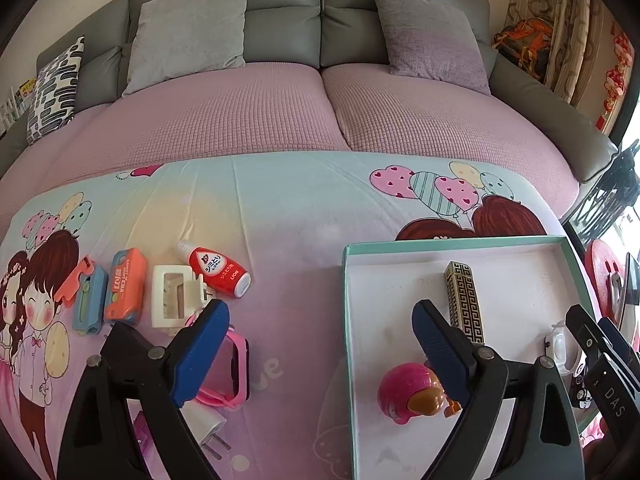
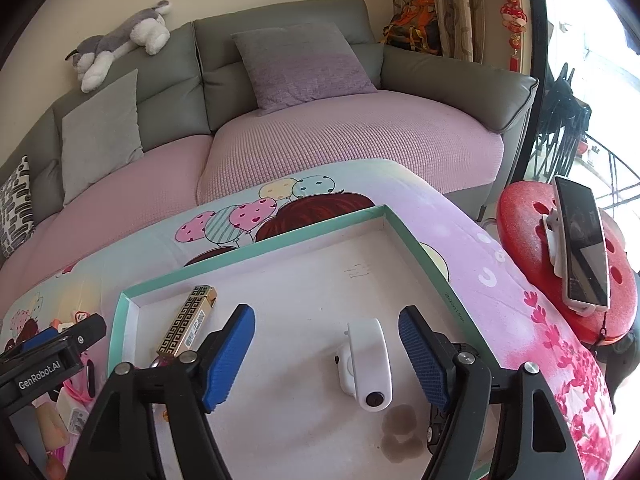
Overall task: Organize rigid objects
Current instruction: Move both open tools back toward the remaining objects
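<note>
A shallow teal-rimmed box (image 1: 452, 242) lies on the cartoon-print cloth. It holds a gold patterned case (image 1: 466, 302), a pink toy ball (image 1: 408, 396) and a white gadget (image 2: 366, 364). My left gripper (image 1: 320, 354) is open and empty, straddling the box's left rim. My right gripper (image 2: 326, 354) is open, hanging over the white gadget without touching it. Left of the box lie a red bottle (image 1: 218, 270), an orange case (image 1: 126, 290), a blue-orange item (image 1: 86, 300), a white frame (image 1: 172, 300), a pink watch (image 1: 234, 364) and a white plug (image 1: 210, 428).
A grey sofa with a pink cover (image 1: 248, 112) and cushions stands behind the cloth. A red stool (image 2: 528, 236) carrying a phone on a stand (image 2: 582, 240) is at the right. A plush dog (image 2: 120, 44) lies on the sofa back.
</note>
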A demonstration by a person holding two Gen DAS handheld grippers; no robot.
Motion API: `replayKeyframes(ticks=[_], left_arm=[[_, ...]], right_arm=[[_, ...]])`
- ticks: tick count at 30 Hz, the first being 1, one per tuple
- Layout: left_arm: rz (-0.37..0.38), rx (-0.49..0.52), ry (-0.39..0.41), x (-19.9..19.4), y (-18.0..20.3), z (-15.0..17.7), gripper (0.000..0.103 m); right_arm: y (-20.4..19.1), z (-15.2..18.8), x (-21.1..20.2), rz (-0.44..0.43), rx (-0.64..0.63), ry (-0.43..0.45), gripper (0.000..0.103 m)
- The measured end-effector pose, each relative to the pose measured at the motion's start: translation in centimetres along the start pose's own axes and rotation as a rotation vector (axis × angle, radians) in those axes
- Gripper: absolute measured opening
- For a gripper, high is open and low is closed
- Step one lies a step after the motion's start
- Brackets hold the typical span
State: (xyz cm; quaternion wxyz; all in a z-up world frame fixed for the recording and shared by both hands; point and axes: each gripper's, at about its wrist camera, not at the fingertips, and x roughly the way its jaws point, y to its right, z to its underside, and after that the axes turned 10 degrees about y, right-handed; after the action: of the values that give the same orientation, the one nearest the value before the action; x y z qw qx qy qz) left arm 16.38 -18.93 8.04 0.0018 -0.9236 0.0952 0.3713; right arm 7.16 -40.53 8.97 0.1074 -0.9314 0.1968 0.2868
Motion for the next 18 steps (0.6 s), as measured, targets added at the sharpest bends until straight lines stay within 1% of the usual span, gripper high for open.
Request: replayKeyframes(ticks=[2,3,5,6,9,12,18], left_arm=[[-0.005,-0.012,0.008,-0.1,-0.4,0.1,0.094],[-0.008,-0.019,0.015,-0.1,-0.6,0.1,0.096],[-0.011,-0.033,0.026,-0.3,-1.0,0.2,0.102],[-0.012,-0.037,0.034,-0.4,-1.2,0.2,0.102],[-0.025,-0.033,0.059,-0.7,-1.6,0.2,0.102],[-0.044,-0.023,0.068,-0.7,-2.0,0.3,0.102],[-0.062,-0.034,0.077,-1.0,-3.4,0.4,0.102]], right_arm=[[-0.1,0.1,0.2,-0.002,-0.008,-0.010,0.084],[-0.3,0.1,0.2,-0.003,-0.014,-0.014,0.088],[-0.5,0.2,0.2,-0.008,-0.024,-0.015,0.091],[-0.6,0.2,0.2,-0.013,-0.025,-0.015,0.092],[-0.8,0.2,0.1,-0.021,-0.029,-0.011,0.103],[-1.0,0.2,0.1,-0.021,-0.038,-0.009,0.103],[-1.3,0.1,-0.1,-0.034,-0.034,-0.004,0.103]])
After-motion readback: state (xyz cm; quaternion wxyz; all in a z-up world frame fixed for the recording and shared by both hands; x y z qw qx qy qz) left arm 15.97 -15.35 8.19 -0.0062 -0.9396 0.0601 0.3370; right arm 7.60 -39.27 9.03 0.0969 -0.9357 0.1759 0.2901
